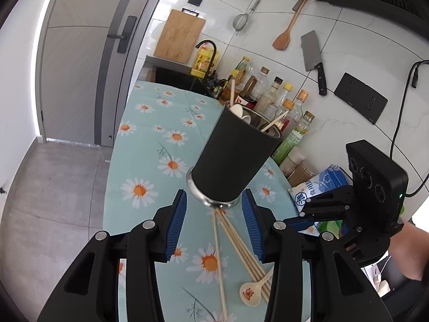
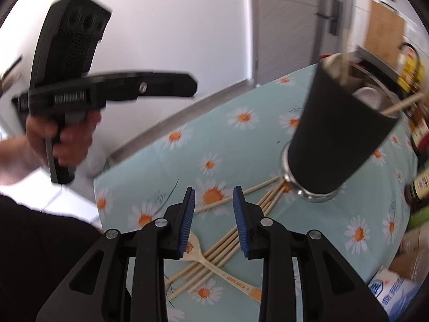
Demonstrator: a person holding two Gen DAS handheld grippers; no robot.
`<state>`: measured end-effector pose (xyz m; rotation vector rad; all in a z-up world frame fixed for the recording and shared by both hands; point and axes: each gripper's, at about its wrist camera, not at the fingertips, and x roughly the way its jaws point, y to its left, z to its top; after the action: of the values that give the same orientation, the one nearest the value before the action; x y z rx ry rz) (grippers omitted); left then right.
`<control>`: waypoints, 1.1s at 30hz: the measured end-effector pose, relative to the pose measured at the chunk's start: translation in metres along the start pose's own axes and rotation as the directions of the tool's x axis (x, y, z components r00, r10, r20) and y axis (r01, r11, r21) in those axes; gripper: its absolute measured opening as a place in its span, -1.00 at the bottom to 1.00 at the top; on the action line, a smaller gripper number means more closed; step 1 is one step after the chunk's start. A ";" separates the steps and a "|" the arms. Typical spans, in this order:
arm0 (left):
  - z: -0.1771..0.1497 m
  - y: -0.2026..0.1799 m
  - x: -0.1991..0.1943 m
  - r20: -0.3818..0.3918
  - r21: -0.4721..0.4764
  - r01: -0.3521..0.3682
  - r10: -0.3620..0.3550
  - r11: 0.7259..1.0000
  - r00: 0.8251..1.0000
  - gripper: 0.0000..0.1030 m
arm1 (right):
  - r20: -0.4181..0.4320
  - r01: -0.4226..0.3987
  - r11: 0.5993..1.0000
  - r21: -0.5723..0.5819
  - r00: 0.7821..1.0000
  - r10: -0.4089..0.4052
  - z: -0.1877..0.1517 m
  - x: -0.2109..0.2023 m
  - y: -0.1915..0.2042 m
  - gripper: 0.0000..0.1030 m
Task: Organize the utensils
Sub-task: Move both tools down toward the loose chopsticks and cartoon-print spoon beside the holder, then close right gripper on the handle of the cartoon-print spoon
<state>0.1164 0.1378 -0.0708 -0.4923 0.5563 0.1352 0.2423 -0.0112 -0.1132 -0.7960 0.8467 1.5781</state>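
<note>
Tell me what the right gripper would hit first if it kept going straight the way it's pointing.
Most likely the loose chopsticks and wooden spoon lying on the tablecloth between the open right gripper fingers; the holder cup stands off to the side. Depth is uncertain.

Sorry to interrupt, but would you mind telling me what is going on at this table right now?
A person is sorting utensils with a hand-held gripper in each hand. The left gripper is open near the base of the dark holder, which already contains a few utensils. The right gripper hangs open over loose chopsticks and a spoon lying on the daisy tablecloth. Nothing is gripped.
</note>
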 end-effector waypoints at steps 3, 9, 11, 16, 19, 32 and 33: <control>-0.009 0.007 -0.005 -0.003 -0.026 -0.010 0.010 1.000 1.000 -0.20 | -0.095 -0.042 0.997 -0.072 0.995 0.035 -0.002 0.020 0.006 -0.40; -0.026 0.020 -0.012 -0.010 -0.076 -0.028 0.027 0.997 1.000 -0.19 | -0.259 -0.112 0.977 -0.181 0.964 0.062 -0.003 0.050 0.011 -0.40; -0.031 0.024 -0.014 -0.013 -0.089 -0.032 0.031 0.996 0.999 -0.19 | -0.305 -0.140 0.967 -0.214 0.950 0.070 -0.003 0.057 0.016 -0.40; -0.046 0.031 -0.016 -0.030 -0.122 -0.039 0.036 0.992 0.999 -0.19 | -0.406 -0.200 0.940 -0.275 0.911 0.075 -0.004 0.074 0.025 -0.40; -0.055 0.034 -0.016 -0.045 -0.137 -0.043 0.037 0.990 0.998 -0.19 | -0.459 -0.235 0.921 -0.311 0.886 0.071 -0.005 0.084 0.030 -0.40; -0.073 0.044 -0.022 -0.063 -0.187 -0.085 0.074 0.979 0.995 -0.19 | -0.574 -0.341 0.791 -0.508 0.819 -0.015 -0.002 0.119 0.063 -0.67; -0.074 0.045 -0.022 -0.063 -0.192 -0.089 0.078 0.977 0.995 -0.19 | -0.575 -0.348 0.785 -0.512 0.818 -0.013 -0.004 0.120 0.067 -0.68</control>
<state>0.0512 0.1418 -0.1321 -0.6646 0.6211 0.2588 0.1579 0.0381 -0.2104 -1.7525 0.8368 1.8419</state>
